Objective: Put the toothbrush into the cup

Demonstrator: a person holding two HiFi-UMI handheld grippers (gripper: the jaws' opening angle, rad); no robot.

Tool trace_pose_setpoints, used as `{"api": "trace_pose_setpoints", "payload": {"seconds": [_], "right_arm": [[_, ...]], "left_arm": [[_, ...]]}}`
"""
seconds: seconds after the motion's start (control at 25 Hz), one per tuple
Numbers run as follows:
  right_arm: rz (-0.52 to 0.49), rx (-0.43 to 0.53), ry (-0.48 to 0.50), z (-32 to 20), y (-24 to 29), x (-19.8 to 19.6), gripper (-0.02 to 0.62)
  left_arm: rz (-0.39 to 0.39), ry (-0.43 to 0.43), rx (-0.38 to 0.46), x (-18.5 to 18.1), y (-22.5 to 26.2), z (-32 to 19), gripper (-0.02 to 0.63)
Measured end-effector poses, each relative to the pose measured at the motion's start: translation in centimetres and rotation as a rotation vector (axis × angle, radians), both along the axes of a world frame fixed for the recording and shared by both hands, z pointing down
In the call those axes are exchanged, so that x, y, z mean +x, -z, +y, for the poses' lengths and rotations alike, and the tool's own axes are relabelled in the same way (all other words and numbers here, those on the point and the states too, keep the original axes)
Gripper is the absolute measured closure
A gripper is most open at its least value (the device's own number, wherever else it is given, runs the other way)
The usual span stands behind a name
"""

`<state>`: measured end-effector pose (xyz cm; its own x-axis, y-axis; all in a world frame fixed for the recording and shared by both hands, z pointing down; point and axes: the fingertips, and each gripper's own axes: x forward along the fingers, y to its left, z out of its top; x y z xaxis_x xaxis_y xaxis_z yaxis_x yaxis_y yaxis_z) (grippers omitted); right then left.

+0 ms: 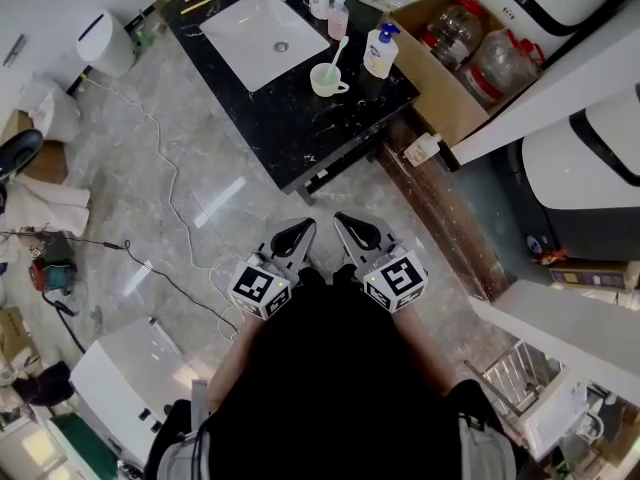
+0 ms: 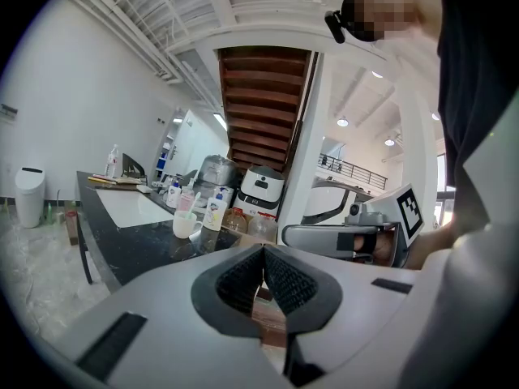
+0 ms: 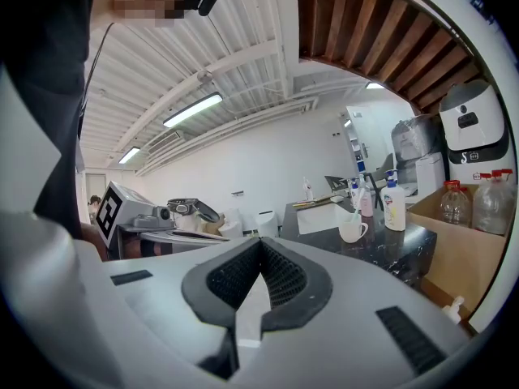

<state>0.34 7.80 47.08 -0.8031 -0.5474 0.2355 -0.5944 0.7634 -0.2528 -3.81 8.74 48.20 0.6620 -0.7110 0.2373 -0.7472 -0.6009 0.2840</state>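
Head view has both grippers held close in front of the person's body, side by side and pointing level towards the cup (image 1: pixel 327 80). The left gripper (image 1: pixel 300 233) has its jaws closed together with nothing between them. The right gripper (image 1: pixel 352 230) is likewise closed and empty, as each gripper view confirms.

Between the grippers and the cup lies an open stretch of marble floor (image 1: pixel 200 178). The near corner of the black table (image 1: pixel 300 128) juts towards the person. A thin cable (image 1: pixel 170 198) trails over the floor left of the cup's side of the table, and a cardboard box (image 1: pixel 440 98) stands just right of it.

The cup sits on the table, near the edge facing the box and just beside a pump bottle (image 1: pixel 379 51), with a white sink (image 1: pixel 262 26) beyond it to the left. The toothbrush (image 1: pixel 338 55) already stands in the cup. Its long axis is tilted, the upper end leaning away from the person towards the bottle.
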Motion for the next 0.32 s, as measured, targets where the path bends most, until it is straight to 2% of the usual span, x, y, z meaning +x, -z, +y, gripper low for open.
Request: {"api": "trace_pose_setpoints", "payload": {"seconds": [0.32], "right_arm": [[0.039, -0.023, -0.014, 0.7, -0.77, 0.88, 0.58]], "left_arm": [[-0.002, -0.004, -0.007, 1.1, -0.2, 0.89, 0.598]]}}
